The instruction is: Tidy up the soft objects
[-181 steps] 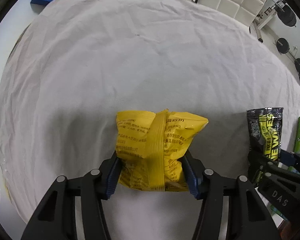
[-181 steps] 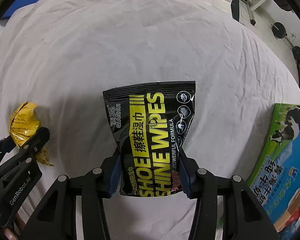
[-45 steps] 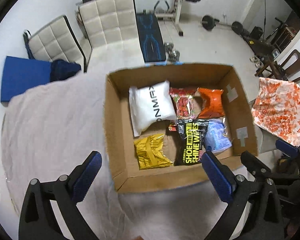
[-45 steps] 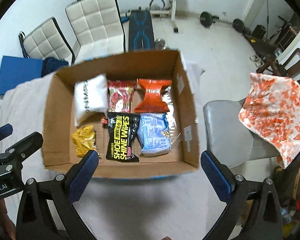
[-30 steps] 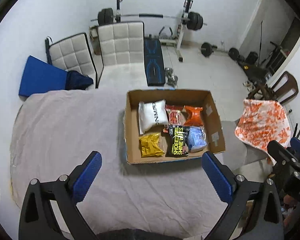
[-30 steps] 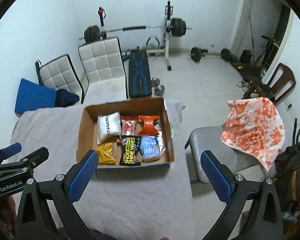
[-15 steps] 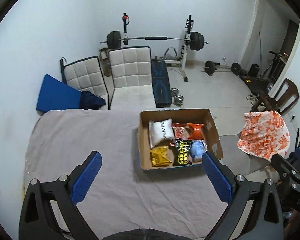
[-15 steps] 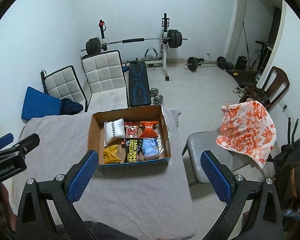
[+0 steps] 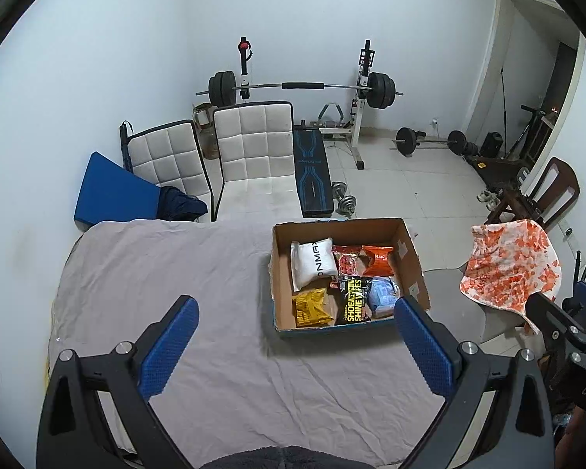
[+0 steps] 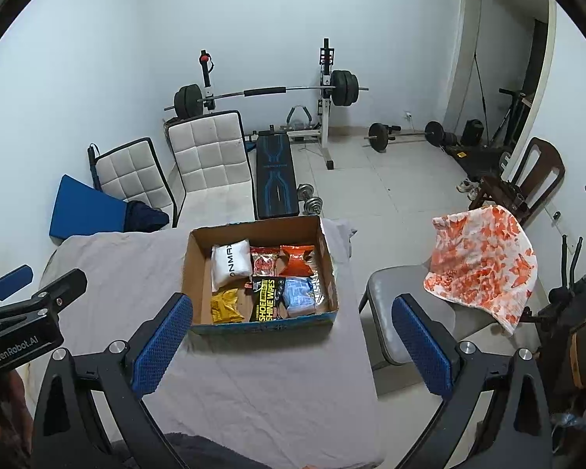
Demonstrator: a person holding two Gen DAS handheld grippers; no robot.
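A cardboard box (image 9: 281,269) (image 10: 197,273) sits on the grey-sheeted table (image 9: 168,273) (image 10: 129,273), near its far right corner. Inside lie a yellow packet (image 9: 310,306) (image 10: 224,305), a black shoe-wipes pack (image 9: 354,304) (image 10: 266,299), a white pouch (image 9: 312,265) (image 10: 230,262), a red packet (image 9: 345,264), an orange packet (image 9: 377,260) and a pale blue pack (image 9: 383,300). My left gripper (image 9: 293,344) is open and empty, high above the table. My right gripper (image 10: 291,340) is open and empty too, held at a similar height.
A grey chair with an orange-patterned cloth (image 10: 480,265) stands right of the table. Two white padded chairs (image 9: 254,144), a blue mat (image 9: 113,195) and a weight bench with barbell (image 9: 301,90) lie beyond. Loose weights (image 9: 429,140) rest on the tiled floor.
Both grippers let go of the yellow packet and the wipes pack, which now lie in the box. Both have since risen and pulled back, so the box looks smaller.
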